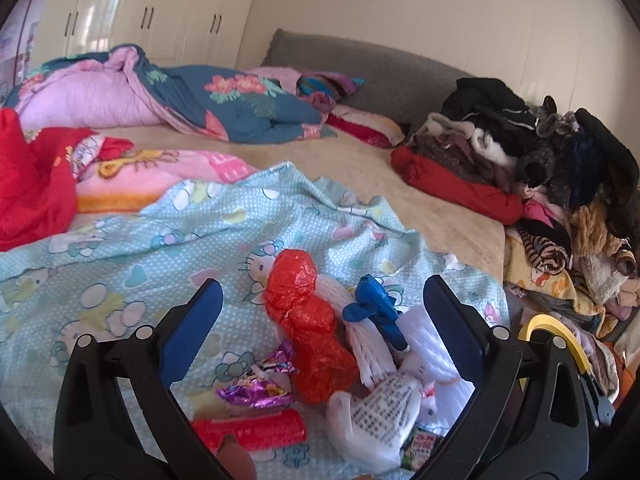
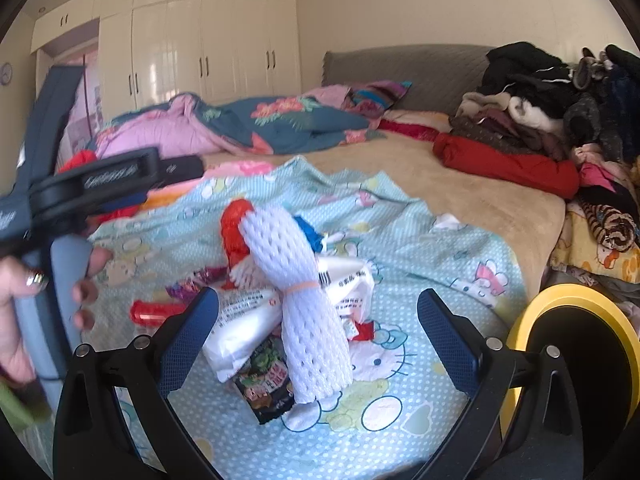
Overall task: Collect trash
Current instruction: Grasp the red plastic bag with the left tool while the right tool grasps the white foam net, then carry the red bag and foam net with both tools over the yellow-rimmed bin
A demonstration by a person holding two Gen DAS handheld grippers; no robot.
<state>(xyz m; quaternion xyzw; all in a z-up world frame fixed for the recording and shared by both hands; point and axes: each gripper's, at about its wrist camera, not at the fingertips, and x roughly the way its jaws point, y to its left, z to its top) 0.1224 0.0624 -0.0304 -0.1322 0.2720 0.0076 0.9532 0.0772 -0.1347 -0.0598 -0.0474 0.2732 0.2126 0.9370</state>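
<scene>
A pile of trash lies on the light blue cartoon sheet. It holds a crumpled red plastic bag, white foam fruit netting tied with a band, a blue scrap, a white printed bag, a purple foil wrapper, a red wrapper and a dark snack packet. My left gripper stands open just short of the pile, nothing between its fingers. My right gripper is open too, its fingers either side of the netting without touching it.
A yellow-rimmed black bin stands at the bed's right edge. Piled clothes fill the right side, and quilts and a red garment lie at the left and back. A hand holds the other gripper at the left of the right wrist view.
</scene>
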